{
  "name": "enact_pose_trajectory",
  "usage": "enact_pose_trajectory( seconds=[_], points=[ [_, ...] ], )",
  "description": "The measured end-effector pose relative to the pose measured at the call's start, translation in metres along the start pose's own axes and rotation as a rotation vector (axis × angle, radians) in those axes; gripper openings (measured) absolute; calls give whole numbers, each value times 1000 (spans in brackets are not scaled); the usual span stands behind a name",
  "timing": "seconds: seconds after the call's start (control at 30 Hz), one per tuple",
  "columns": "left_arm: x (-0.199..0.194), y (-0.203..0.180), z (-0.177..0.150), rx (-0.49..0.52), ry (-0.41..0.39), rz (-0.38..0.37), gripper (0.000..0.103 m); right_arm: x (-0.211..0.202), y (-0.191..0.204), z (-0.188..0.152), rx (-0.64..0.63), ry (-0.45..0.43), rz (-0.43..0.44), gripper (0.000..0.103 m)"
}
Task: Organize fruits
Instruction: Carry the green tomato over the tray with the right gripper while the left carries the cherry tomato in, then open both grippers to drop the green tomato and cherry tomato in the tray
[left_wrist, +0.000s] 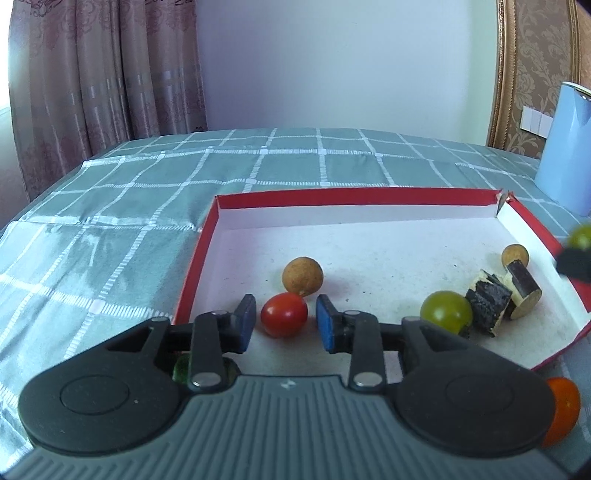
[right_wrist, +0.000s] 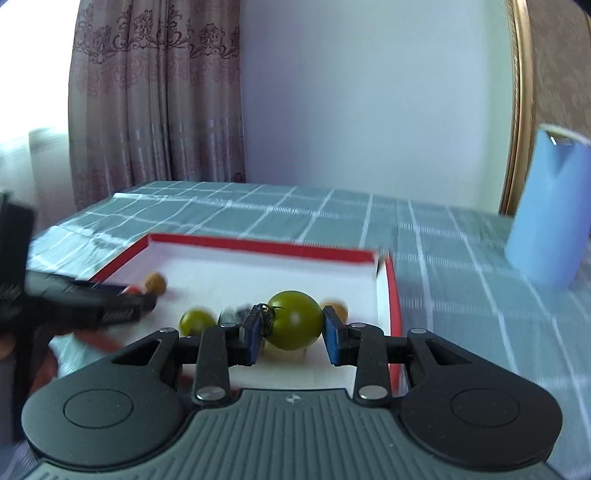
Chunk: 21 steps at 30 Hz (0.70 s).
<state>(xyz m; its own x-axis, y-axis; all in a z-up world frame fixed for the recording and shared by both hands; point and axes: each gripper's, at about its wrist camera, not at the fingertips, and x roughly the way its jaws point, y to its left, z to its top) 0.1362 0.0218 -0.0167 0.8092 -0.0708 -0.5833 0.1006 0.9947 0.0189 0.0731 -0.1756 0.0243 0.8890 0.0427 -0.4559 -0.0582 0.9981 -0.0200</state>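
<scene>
A red-rimmed white box (left_wrist: 369, 194) lies on the checked cloth. In it are a red tomato (left_wrist: 283, 314), a brown longan (left_wrist: 302, 276), a green tomato (left_wrist: 446, 312), dark cut sugarcane pieces (left_wrist: 489, 301) and a second longan (left_wrist: 514, 254). My left gripper (left_wrist: 285, 324) is open with the red tomato between its blue pads, not touching them. My right gripper (right_wrist: 293, 332) is shut on a green tomato (right_wrist: 295, 319), held above the box's near right part (right_wrist: 391, 295). It shows at the right edge of the left wrist view (left_wrist: 580, 236).
A light blue jug (left_wrist: 567, 147) stands at the right on the table, also in the right wrist view (right_wrist: 543, 210). An orange tomato (left_wrist: 563, 413) lies outside the box at the front right. A green fruit (left_wrist: 181, 367) lies under the left gripper. Curtains hang behind.
</scene>
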Motion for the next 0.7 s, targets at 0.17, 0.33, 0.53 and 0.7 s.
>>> enact_pose_trajectory(
  seconds=[0.17,0.33,0.53,0.7],
  points=[
    [2,3,0,-7,-2,1,41,30,10,17,-36,9,-29,33],
    [1,2,0,-5,-3,3,42,57,18,26,-50,52,-32,33],
    [2,1,0,-2,-5,11,48,90,23,30,-50,141,-15,33],
    [1,0,-1,8,-7,9,57,107,32,25,-73,200,-7,33]
  ],
)
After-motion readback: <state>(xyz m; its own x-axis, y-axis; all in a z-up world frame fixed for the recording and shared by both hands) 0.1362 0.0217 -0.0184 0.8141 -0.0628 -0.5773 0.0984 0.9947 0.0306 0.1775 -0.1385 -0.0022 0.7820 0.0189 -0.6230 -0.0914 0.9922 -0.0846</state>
